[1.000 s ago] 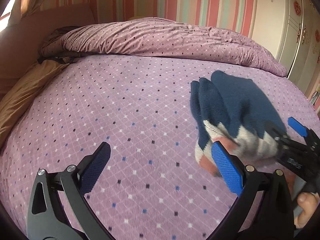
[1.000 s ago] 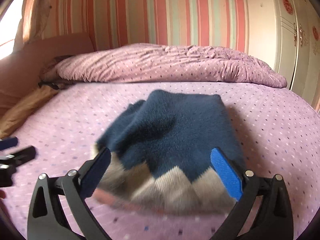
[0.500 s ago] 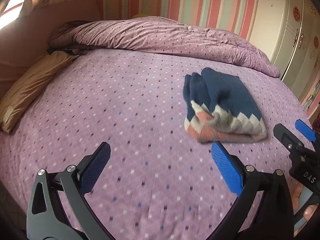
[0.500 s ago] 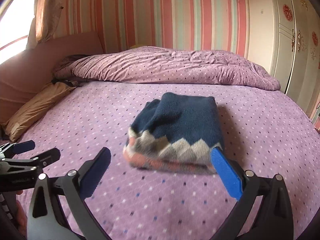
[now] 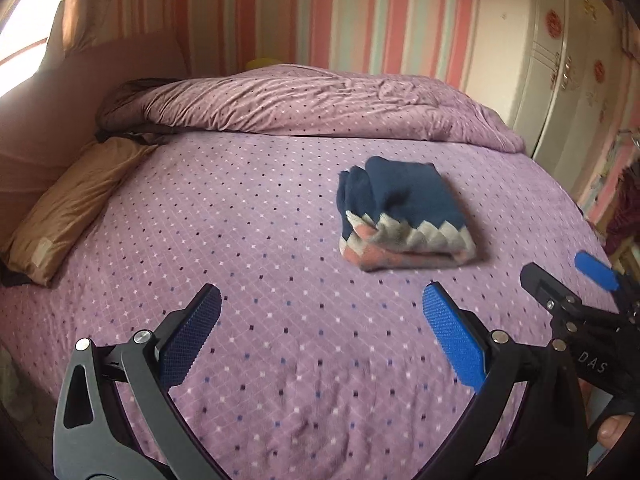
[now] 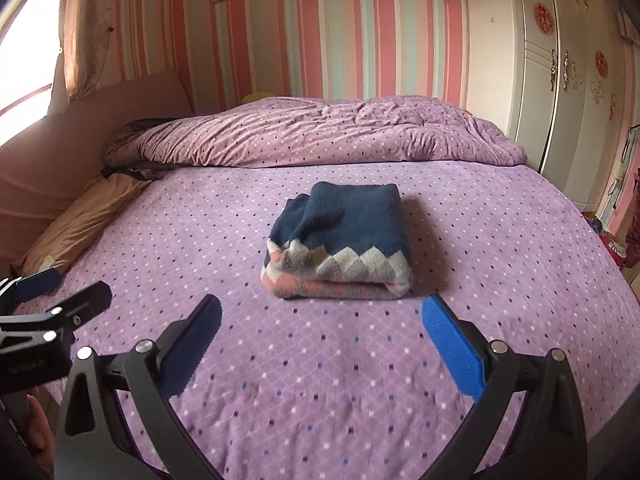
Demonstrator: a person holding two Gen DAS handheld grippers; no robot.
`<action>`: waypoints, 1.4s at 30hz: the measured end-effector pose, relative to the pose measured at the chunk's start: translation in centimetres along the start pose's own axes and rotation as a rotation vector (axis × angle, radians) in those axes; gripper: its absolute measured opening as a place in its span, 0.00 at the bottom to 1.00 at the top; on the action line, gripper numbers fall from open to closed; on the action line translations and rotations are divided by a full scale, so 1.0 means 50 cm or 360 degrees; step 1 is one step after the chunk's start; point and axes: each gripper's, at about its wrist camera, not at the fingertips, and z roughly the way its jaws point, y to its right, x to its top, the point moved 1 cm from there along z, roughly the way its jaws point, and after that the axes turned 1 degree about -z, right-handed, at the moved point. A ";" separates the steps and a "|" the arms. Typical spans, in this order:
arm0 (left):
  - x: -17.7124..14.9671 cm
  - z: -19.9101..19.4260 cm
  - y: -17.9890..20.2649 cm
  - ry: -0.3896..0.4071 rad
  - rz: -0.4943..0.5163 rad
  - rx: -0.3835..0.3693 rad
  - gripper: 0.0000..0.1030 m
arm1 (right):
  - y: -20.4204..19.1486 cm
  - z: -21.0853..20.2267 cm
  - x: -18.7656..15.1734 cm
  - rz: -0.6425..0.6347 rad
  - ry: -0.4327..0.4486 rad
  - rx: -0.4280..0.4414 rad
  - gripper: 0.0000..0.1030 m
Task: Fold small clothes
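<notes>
With both my left gripper (image 5: 320,336) and right gripper (image 6: 322,346) spread wide and empty, the folded garment (image 6: 340,244) lies mid-bed (image 6: 500,240), and its bulging left layers might spring loose unpressed.

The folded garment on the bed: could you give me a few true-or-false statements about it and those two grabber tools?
1. The garment lies folded on the bed. True.
2. The right gripper is clamped on the garment. False: it is open, short of it.
3. The left gripper is open and holds nothing. True.
4. The garment is plain red. False: navy with a grey and pink zigzag band.
5. A tan pillow lies at the bed's left. True.
</notes>
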 end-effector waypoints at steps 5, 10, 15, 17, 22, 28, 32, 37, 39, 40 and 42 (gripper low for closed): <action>-0.011 -0.047 0.004 0.0008 0.0029 0.0111 0.97 | -0.015 -0.061 -0.002 -0.0044 0.0026 -0.0044 0.98; -0.012 -0.064 0.001 -0.0078 -0.0015 0.0200 0.97 | -0.017 -0.107 0.009 -0.0050 0.0049 -0.0056 0.98; -0.008 -0.099 0.018 -0.0066 0.0044 0.0244 0.97 | -0.015 -0.145 0.021 -0.0043 0.0076 -0.0074 0.98; -0.005 -0.114 0.022 -0.0062 0.0043 0.0217 0.97 | -0.014 -0.153 0.024 -0.0036 0.0077 -0.0079 0.98; -0.004 -0.136 0.015 -0.0072 -0.0020 0.0088 0.97 | -0.015 -0.167 0.022 -0.0028 0.0073 -0.0090 0.98; 0.000 -0.146 0.007 -0.0050 -0.0033 0.0064 0.97 | -0.018 -0.177 0.028 -0.0020 0.0066 -0.0087 0.98; 0.011 -0.150 0.006 -0.0043 -0.0031 0.0025 0.97 | -0.022 -0.183 0.036 -0.0025 0.0079 -0.0100 0.98; 0.019 -0.149 0.006 -0.0038 -0.0037 0.0038 0.97 | -0.025 -0.173 0.041 -0.0043 0.0081 -0.0136 0.98; 0.022 -0.148 0.007 -0.0035 -0.0031 0.0044 0.97 | -0.027 -0.169 0.043 -0.0041 0.0077 -0.0132 0.98; 0.022 -0.148 0.008 -0.0033 -0.0028 0.0051 0.97 | -0.028 -0.168 0.043 -0.0040 0.0076 -0.0129 0.98; 0.026 -0.148 0.010 -0.0028 -0.0020 0.0060 0.97 | -0.029 -0.166 0.045 -0.0046 0.0077 -0.0128 0.98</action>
